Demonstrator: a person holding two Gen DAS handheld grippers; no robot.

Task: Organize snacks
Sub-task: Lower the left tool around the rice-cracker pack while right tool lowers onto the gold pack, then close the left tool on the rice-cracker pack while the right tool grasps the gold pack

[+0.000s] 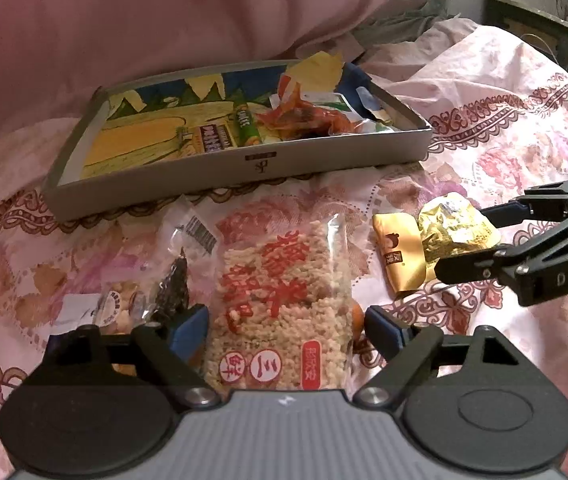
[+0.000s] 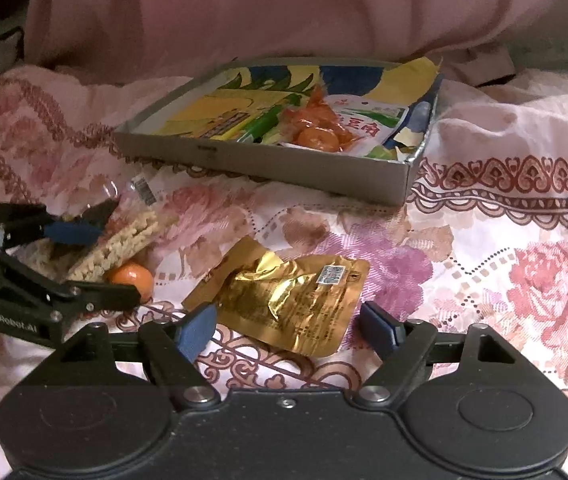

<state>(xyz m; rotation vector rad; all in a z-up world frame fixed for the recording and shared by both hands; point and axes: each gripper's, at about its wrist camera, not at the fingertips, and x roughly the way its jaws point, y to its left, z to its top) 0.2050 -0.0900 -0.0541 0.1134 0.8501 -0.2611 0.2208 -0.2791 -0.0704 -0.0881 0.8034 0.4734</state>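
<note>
Left tool [image 1: 285, 330]: jaws spread wide, one on each side of the rice-cracker pack [image 1: 284, 304], gripping nothing.
Right tool [image 2: 287, 326]: jaws wide apart, straddling the near end of the gold foil pouch [image 2: 291, 300] without closing on it.
Rice-cracker pack: clear bag with red print, flat on the bed [image 1: 503, 128], in front of the box.
Gold foil pouch: crumpled, on the floral bedspread, overlapping a yellow snack packet [image 1: 399, 252] to its left.
Box [image 1: 236, 168]: shallow grey cardboard tray with a corn picture inside, at the far side of the bed; it holds orange-wrapped snacks [image 1: 303, 116], a green tube [image 1: 248, 124] and a white-green packet [image 2: 367, 120].
Orange ball [image 2: 132, 276]: a small round snack, possibly a wrapped candy, beside the cracker pack and touching the left tool's finger.
Clear bag [image 1: 164, 272]: left of the cracker pack, contents hard to read.
Pillow [image 1: 164, 20]: pink, behind the box.
</note>
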